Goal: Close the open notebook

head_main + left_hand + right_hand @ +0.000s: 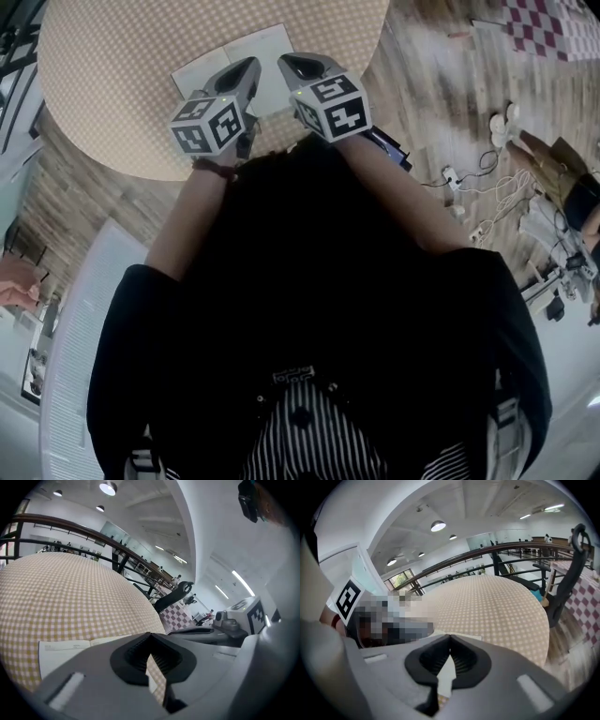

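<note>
Held side by side in a person's hands, the left gripper [251, 64] and right gripper [286, 60] both have their jaws pressed together on nothing. Under their tips, the open notebook [260, 40] lies flat by the near edge of the round checked table [112, 66].

No legible text; notebook [267, 47] print too small to read.

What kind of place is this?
Probably a big public hall or office, not a home: a long railing, many ceiling lights, and a round table on a wooden floor.
</note>
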`<state>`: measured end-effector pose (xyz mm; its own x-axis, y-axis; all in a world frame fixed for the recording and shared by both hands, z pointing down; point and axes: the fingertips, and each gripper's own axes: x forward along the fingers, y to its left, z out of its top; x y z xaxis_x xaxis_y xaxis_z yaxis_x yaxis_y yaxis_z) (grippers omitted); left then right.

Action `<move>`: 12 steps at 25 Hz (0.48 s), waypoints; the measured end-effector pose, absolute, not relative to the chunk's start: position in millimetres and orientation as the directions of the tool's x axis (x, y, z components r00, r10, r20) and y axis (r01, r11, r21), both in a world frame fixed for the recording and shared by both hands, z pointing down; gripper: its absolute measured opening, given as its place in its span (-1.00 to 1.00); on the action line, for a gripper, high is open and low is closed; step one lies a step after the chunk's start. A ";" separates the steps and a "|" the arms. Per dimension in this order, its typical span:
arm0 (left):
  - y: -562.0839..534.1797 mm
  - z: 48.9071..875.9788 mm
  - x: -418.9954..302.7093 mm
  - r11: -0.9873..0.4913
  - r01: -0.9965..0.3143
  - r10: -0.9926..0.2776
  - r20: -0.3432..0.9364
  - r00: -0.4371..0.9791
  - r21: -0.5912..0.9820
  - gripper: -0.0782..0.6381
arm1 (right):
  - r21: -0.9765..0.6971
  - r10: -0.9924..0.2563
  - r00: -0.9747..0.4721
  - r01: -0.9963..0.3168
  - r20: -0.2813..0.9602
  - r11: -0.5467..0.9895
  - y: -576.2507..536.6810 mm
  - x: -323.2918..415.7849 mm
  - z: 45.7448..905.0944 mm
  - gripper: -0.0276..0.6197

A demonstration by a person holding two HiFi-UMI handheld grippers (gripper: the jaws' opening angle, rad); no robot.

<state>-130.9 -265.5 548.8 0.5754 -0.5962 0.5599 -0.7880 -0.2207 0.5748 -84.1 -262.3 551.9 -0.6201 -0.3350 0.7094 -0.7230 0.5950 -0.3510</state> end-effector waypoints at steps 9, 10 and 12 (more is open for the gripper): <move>-251.1 608.8 -132.6 -0.263 -0.824 -0.494 0.664 0.562 0.502 -0.77 | -0.317 -0.263 -0.487 -0.810 0.833 0.494 -251.6 -53.0 643.8 -0.91; -250.0 614.0 -133.0 -0.264 -0.824 -0.482 0.671 0.563 0.502 -0.77 | -0.324 -0.249 -0.482 -0.814 0.840 0.481 -249.5 -51.6 652.4 -0.91; -247.1 623.8 -132.7 -0.268 -0.821 -0.460 0.682 0.569 0.504 -0.77 | -0.355 -0.216 -0.489 -0.815 0.845 0.458 -243.0 -51.9 667.2 -0.79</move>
<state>-132.7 -247.1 623.8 0.5689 -0.4600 0.6817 -0.8209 -0.2679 0.5043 -51.9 -243.0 667.2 -0.4892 -0.2161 0.8450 -0.8152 0.4577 -0.3548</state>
